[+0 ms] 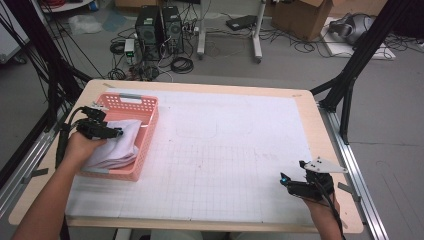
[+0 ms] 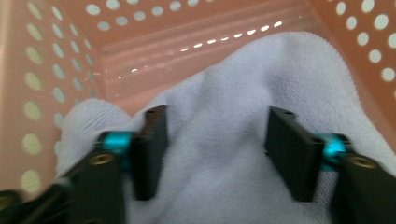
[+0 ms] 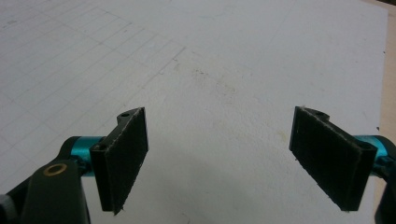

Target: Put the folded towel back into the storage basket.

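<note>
White towel (image 2: 243, 140) already lies in the pink basket (image 1: 150, 112); my left tool (image 1: 107, 131) straddles it, jaws parted, seemingly released. My right tool (image 3: 219, 158) rests open over the desk (image 1: 240, 145).

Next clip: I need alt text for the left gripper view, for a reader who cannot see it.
The left gripper points down into a pink basket with round holes in its walls, its two black jaws apart over a rumpled white towel lying inside. A fold of the towel sits between the jaws, which do not visibly pinch it. The picture is slightly blurred.
</note>
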`<act>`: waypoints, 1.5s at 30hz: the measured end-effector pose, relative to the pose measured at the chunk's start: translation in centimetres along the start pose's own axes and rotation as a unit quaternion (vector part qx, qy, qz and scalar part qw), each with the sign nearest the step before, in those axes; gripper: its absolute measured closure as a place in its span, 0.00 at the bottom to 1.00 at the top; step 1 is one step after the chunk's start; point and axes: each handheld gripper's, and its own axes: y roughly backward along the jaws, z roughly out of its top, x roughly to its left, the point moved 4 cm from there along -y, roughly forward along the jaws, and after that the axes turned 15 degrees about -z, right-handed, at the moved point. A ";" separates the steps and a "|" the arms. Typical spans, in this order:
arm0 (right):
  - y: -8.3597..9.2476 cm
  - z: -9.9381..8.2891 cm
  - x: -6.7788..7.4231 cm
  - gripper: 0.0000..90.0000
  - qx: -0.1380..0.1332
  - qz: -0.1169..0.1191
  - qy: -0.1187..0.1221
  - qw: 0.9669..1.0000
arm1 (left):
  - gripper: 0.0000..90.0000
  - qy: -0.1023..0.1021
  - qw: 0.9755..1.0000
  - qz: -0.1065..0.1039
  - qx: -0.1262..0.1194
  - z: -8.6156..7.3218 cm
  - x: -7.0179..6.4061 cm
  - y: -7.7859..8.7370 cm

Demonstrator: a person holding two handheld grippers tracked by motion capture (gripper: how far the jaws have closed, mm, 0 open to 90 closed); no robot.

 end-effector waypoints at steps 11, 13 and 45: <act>-0.1 -0.1 -0.1 0.20 0.002 0.000 -0.002 1.000 | 0.90 -0.023 0.996 -0.081 -0.028 0.7 -2.2 -1.3; -0.1 -0.1 0.0 0.20 0.001 0.001 -0.001 1.000 | 0.90 -0.020 0.994 -0.095 -0.051 1.0 -2.1 -1.0; -0.1 -0.1 -0.1 0.20 0.005 0.007 -0.003 1.000 | 0.54 0.110 0.994 0.005 0.000 -0.6 1.1 1.7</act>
